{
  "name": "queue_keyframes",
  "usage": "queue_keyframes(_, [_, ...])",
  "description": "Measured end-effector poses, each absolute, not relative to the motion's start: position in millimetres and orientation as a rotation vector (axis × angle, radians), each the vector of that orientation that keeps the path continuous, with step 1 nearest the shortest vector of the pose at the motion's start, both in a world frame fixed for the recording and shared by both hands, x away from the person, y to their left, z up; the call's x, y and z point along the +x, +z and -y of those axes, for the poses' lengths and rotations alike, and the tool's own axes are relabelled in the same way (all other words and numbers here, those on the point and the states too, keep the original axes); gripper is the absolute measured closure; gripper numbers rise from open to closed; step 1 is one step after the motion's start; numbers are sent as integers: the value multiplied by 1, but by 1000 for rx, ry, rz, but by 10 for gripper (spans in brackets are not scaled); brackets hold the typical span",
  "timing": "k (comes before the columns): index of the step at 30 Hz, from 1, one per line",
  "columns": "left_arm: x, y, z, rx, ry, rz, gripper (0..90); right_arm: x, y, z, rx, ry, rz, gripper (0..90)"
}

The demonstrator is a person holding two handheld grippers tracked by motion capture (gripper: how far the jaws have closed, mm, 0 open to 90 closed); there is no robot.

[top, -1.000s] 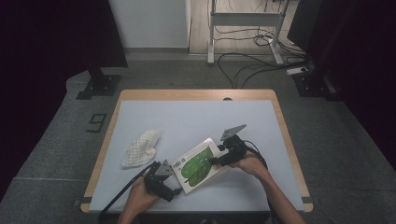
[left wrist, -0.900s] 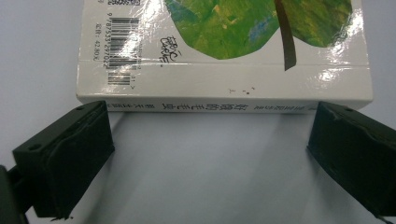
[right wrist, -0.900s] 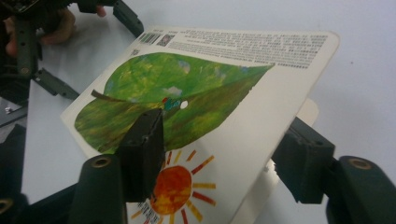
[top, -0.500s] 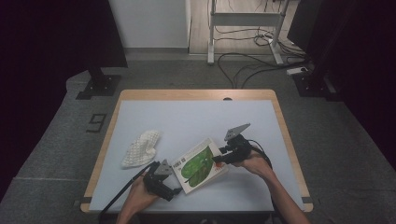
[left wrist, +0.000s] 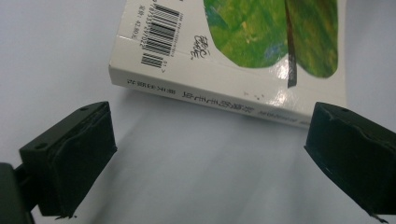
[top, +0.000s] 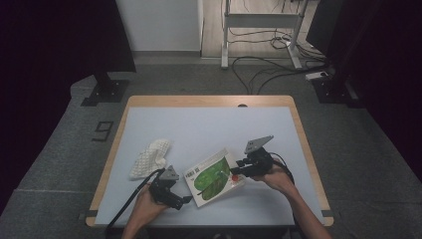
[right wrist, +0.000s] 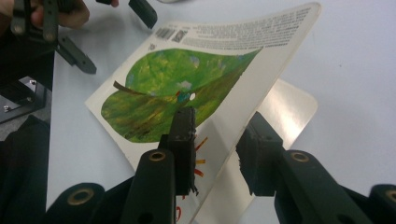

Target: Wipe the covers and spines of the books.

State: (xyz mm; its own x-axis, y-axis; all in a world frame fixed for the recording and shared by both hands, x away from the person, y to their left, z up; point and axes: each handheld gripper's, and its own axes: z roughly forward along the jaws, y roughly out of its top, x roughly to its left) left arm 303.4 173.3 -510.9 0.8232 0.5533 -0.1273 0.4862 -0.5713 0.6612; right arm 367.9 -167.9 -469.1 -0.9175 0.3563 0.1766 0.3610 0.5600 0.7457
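Observation:
A picture book (top: pixel 215 175) with a green leaf on its cover lies near the table's front edge, between my two grippers. My right gripper (top: pixel 237 173) has just been closing, and it is now shut on the cover's right edge. In the right gripper view (right wrist: pixel 219 130) one jaw sits on top of the cover (right wrist: pixel 187 88) and the other under it. The cover is raised off a glossy white page (right wrist: pixel 289 107). My left gripper (top: pixel 187 199) stands open just short of the book's spine (left wrist: pixel 224 100), touching nothing (left wrist: pixel 210 149).
A white knitted cloth (top: pixel 149 158) lies to the left of the book. The pale table (top: pixel 209 124) has a wooden rim. A black cable (top: pixel 127 204) trails from the left gripper over the front edge. Dark floor, stands and cables surround the table.
The right gripper's jaws have closed on the book's cover edge and risen slightly, tilting the cover up. The left gripper has stayed where it was.

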Motion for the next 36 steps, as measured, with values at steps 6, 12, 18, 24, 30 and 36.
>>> queue_keyframes(6, [303,-508,-166,2284,97,-740,15,361,-471,175,-643,-1340,2769,692])
queue_keyframes(12, [304,-506,-158,2288,92,-720,33,354,-474,181,-648,-1358,2771,699])
queue_keyframes(18, [303,-503,-153,2290,99,-694,138,351,-479,186,-665,-1357,2767,702])
queue_keyframes(24, [300,-497,-151,2289,124,-678,226,350,-485,189,-675,-1368,2753,701])
queue_keyframes(30, [298,-491,-149,2289,155,-659,288,350,-489,192,-693,-1355,2763,647])
queue_keyframes(36, [299,-489,-148,2287,167,-654,311,349,-490,194,-729,-1360,2807,510])
